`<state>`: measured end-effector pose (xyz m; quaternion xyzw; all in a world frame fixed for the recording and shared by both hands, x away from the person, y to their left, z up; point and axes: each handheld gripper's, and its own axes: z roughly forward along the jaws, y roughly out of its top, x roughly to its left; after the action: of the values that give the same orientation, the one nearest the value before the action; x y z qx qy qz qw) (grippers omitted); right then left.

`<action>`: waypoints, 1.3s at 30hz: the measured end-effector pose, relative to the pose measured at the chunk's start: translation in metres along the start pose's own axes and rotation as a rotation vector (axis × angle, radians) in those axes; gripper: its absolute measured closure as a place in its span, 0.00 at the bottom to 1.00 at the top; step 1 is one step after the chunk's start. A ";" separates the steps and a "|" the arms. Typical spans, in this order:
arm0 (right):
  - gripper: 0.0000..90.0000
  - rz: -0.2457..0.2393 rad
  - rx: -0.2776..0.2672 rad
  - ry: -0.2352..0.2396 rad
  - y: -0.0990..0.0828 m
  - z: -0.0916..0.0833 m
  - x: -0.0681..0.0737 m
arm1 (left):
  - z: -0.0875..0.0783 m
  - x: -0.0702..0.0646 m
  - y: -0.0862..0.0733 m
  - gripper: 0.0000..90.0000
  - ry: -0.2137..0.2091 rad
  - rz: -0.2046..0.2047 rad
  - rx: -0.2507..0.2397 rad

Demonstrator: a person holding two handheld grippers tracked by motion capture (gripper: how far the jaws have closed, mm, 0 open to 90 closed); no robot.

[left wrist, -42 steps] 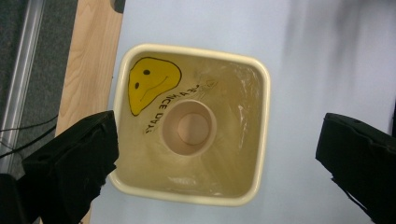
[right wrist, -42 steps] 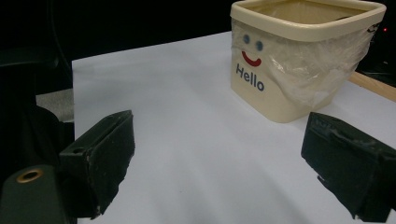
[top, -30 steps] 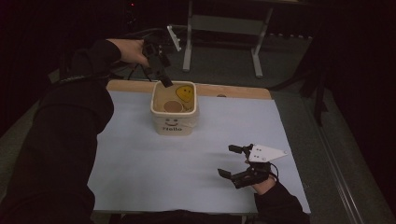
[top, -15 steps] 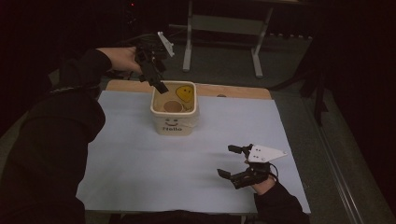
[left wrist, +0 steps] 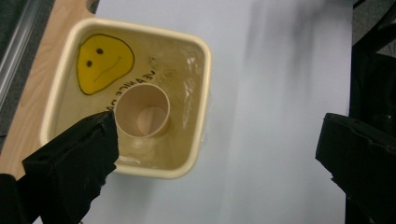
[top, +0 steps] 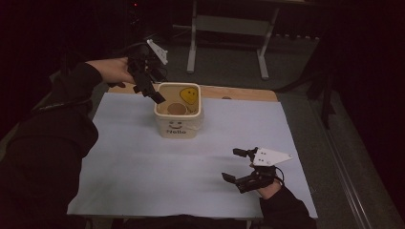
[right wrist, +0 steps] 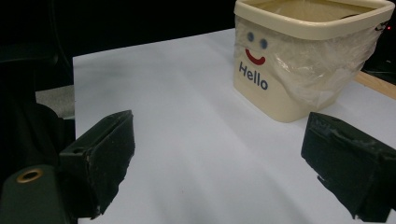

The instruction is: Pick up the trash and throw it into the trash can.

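Round paper cup [left wrist: 141, 111] inside square plastic bin [left wrist: 198, 93].

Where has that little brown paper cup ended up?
The paper cup stands upright inside the cream bin, at the far middle of the table in the high view, beside the yellow smiley face and just below the open left gripper.

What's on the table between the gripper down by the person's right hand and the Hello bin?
Nothing. In the high view, bare white sheet runs from the right gripper up to the bin; the right gripper view shows that stretch bare as well.
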<state>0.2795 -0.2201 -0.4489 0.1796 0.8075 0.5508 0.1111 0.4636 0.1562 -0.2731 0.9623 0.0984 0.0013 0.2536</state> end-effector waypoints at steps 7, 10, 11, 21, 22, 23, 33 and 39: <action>0.11 -0.002 0.001 -0.003 0.000 0.000 0.000 | 0.004 -0.008 -0.017 0.00 -0.008 -0.022 -0.060; 0.11 -0.003 0.003 -0.004 0.000 0.000 0.000 | 0.005 -0.011 -0.021 0.00 -0.023 -0.020 -0.067; 0.11 -0.005 0.003 -0.005 0.000 0.001 0.000 | 0.007 -0.014 -0.024 0.00 -0.028 -0.023 -0.081; 0.11 0.000 0.007 -0.004 0.000 0.001 0.000 | 0.021 -0.028 -0.036 0.00 -0.030 -0.023 -0.079; 0.11 -0.002 0.008 -0.005 0.000 0.001 0.000 | 0.022 -0.030 -0.037 0.00 -0.028 -0.020 -0.087; 0.11 -0.001 0.008 -0.005 0.000 0.001 0.000 | 0.023 -0.031 -0.037 0.00 -0.034 -0.021 -0.094; 0.11 -0.001 0.004 -0.005 0.000 0.001 0.000 | 0.029 -0.046 -0.050 0.00 -0.045 -0.014 -0.125; 0.11 -0.002 0.005 -0.007 0.000 0.001 0.000 | 0.041 -0.062 -0.059 0.00 -0.046 -0.005 -0.110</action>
<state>0.2797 -0.2193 -0.4494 0.1810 0.8085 0.5482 0.1138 0.3942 0.1746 -0.3348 0.9464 0.0949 -0.0159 0.3083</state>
